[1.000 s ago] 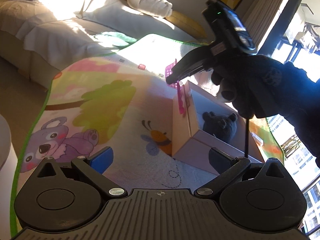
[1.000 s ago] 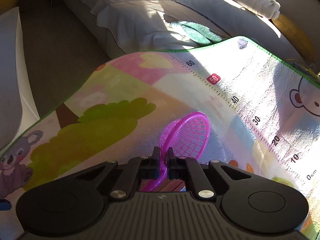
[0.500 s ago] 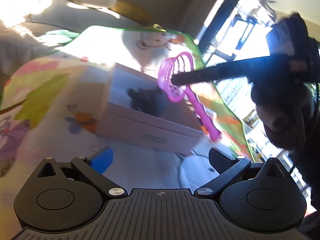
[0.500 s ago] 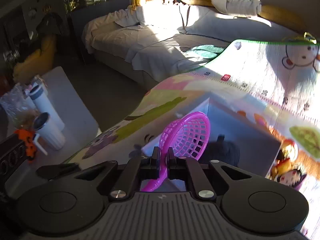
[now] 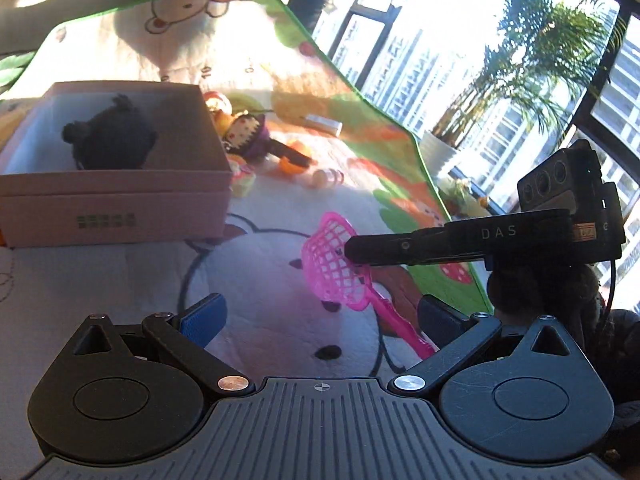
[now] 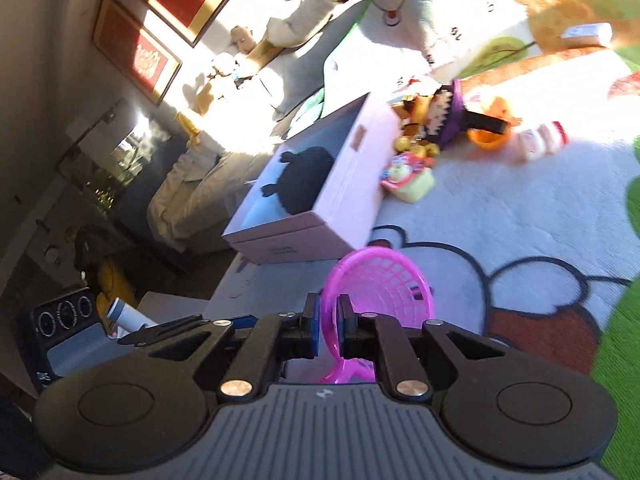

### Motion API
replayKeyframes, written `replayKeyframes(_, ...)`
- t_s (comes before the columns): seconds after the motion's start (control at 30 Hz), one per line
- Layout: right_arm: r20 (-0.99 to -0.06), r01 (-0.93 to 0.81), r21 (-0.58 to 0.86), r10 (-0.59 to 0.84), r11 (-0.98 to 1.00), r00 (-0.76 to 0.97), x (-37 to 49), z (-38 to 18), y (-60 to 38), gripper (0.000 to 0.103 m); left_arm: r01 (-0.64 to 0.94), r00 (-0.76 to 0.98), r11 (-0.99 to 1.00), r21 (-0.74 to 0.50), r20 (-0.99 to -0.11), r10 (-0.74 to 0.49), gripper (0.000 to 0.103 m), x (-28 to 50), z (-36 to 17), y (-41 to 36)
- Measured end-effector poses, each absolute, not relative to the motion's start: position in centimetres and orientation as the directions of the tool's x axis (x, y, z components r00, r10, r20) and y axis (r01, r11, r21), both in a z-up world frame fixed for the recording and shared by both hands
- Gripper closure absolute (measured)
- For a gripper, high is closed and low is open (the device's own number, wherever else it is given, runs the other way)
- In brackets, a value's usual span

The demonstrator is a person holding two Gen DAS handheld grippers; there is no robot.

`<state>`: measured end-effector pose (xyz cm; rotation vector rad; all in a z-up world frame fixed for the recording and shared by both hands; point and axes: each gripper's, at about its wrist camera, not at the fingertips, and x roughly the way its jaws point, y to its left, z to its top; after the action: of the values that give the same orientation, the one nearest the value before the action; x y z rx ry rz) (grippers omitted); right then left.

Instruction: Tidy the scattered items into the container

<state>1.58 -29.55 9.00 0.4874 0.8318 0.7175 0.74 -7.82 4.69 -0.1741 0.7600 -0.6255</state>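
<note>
A pink toy net scoop is clamped at its rim between the fingers of my right gripper, held above the play mat; it also shows in the left wrist view with the right gripper on it. A pink open box stands on the mat with a black plush toy inside; the box lies ahead of the right gripper. My left gripper is open and empty, low over the mat.
A doll, an orange toy, a small bottle and a yellow toy lie right of the box. A window with a plant is at the far right. A bed lies beyond the mat.
Both grippers have swung right and down. The right gripper has carried the net scoop from above the box to a spot low over the mat, right of the box.
</note>
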Motion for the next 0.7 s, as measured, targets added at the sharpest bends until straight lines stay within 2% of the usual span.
replayKeyframes(0.03,-0.487,-0.364,0.644,0.727,0.673,0.483,1.3,8.7,-30.4,0.073,0.476,0.544,0.805,-0.354,-0.601,-0.586,0.000,0.7,4.6,-8.7)
replayKeyframes(0.17,-0.514,-0.342,0.567,0.647,0.749,0.564,0.2,8.3,-32.7,0.068,0.501,0.504,0.799,-0.333,-0.638,-0.582,0.000,0.6,4.2,-11.5)
replayKeyframes(0.33,-0.553,-0.325,0.466,0.558,0.823,0.618,-1.5,7.7,-34.7,0.049,0.501,0.484,0.817,-0.287,-0.689,-0.539,0.000,0.9,3.2,-14.7)
replayKeyframes(0.47,-0.533,-0.304,0.392,0.484,0.868,0.694,-2.9,8.4,-37.0,0.043,0.512,0.513,0.828,-0.227,-0.693,-0.507,0.000,1.6,3.1,-17.4)
replayKeyframes(0.6,-0.491,-0.216,0.236,0.308,0.947,0.815,-4.0,9.7,-38.7,0.030,0.500,0.548,0.848,-0.175,-0.695,-0.466,0.000,3.2,2.7,-20.8)
replayKeyframes(0.7,-0.454,-0.171,0.182,0.237,0.968,0.859,-4.5,9.9,-39.8,0.020,0.508,0.564,0.853,-0.116,-0.704,-0.431,0.000,4.1,1.8,-23.2)
